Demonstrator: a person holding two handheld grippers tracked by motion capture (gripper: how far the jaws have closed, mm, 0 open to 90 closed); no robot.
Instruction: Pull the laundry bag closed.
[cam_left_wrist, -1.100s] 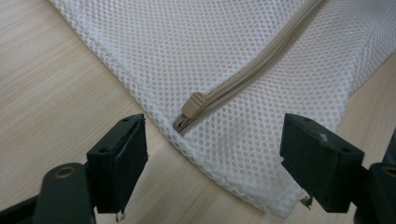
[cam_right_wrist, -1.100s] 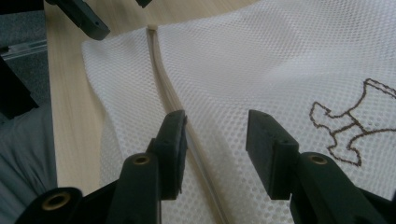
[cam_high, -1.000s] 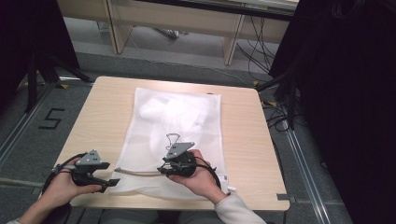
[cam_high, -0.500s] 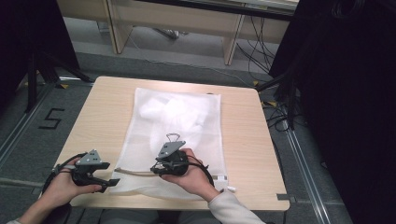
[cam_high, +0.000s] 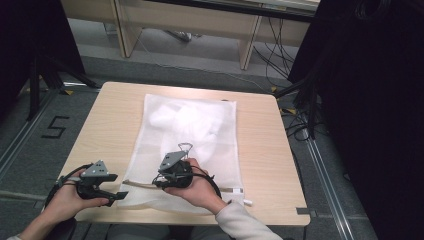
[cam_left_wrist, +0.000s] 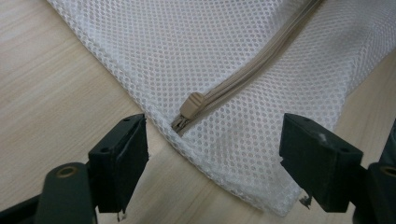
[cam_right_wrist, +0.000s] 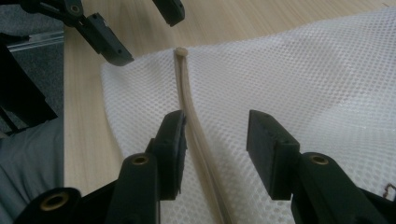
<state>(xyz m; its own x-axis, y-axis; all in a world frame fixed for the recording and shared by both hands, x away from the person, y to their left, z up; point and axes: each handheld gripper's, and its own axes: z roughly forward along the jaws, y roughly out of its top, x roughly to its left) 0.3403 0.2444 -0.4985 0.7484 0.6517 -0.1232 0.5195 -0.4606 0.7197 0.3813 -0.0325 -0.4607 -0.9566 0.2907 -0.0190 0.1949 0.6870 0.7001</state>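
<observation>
a: why are my tongs set where they are?

b: you tell me. what's the work?

a: the white mesh laundry bag (cam_high: 190, 145) lies flat on the table (cam_high: 110, 125), with something soft and white bunched inside at its far end. its beige zipper (cam_right_wrist: 194, 126) runs along the near edge. as i judge it, i'm lining up to work that zipper, so both tongs sit low at the near edge.

b: left tongs first.

a: my left tongs (cam_left_wrist: 212, 163) stand apart, gripping nothing. they face the bag's near left corner, and the zipper pull (cam_left_wrist: 192, 103) sits just beyond them at about twelve o'clock, between the two jaws but not touched. in the high view the left tongs (cam_high: 112, 190) are at about seven o'clock of the bag.

b: and the right?

a: my right tongs (cam_right_wrist: 217, 140) are wide apart too, clamped on nothing. they hover over the mesh with the zipper tape running up between the jaws, close beside the left jaw, towards the pull at eleven o'clock. from above, the right tongs (cam_high: 172, 175) lie over the bag's near edge, at about six o'clock of it.

b: why that spread?

a: my guess: one pair takes the pull, the other pins the mesh so it doesn't drag.
</observation>
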